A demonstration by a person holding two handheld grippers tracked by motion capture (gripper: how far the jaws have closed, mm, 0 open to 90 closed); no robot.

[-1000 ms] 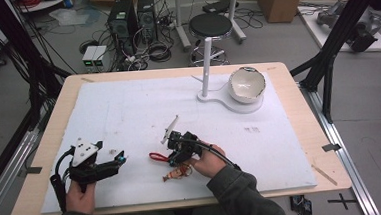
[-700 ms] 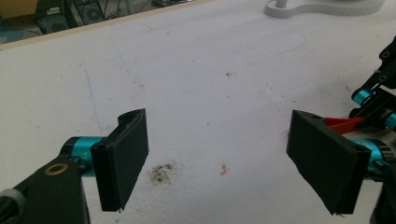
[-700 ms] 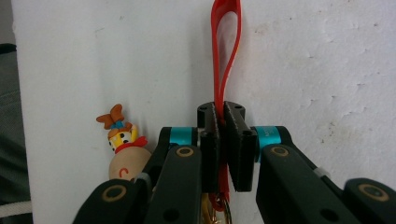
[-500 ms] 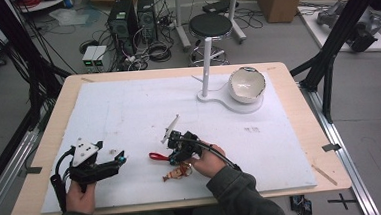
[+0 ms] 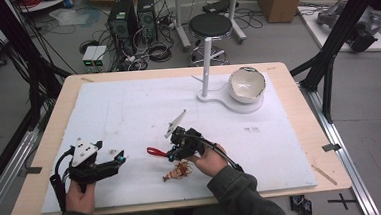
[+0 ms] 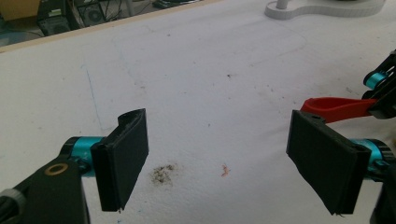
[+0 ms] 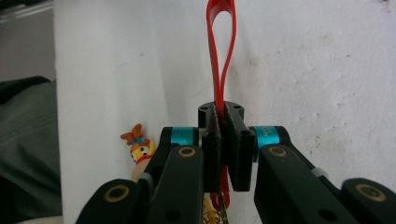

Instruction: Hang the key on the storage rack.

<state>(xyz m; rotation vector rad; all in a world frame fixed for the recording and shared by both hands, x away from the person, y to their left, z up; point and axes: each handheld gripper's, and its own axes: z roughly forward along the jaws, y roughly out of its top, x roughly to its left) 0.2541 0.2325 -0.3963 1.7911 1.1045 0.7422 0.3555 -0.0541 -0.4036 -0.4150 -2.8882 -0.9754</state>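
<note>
Red strap [image 7: 219, 51] is clamped between the jaws of the right gripper [image 7: 223, 140], its loop stretched out toward the top of the right gripper view. Low centre in the high view, a small toy figure [image 5: 176, 172] is seen lying just below that gripper. At lower left, the left gripper [image 5: 117, 159] is held with jaws wide apart over the white mat [image 5: 128, 106].

One red strap [image 5: 156, 151], one toy figure [image 5: 177, 173], perhaps one bowl [image 5: 247, 84].
</note>
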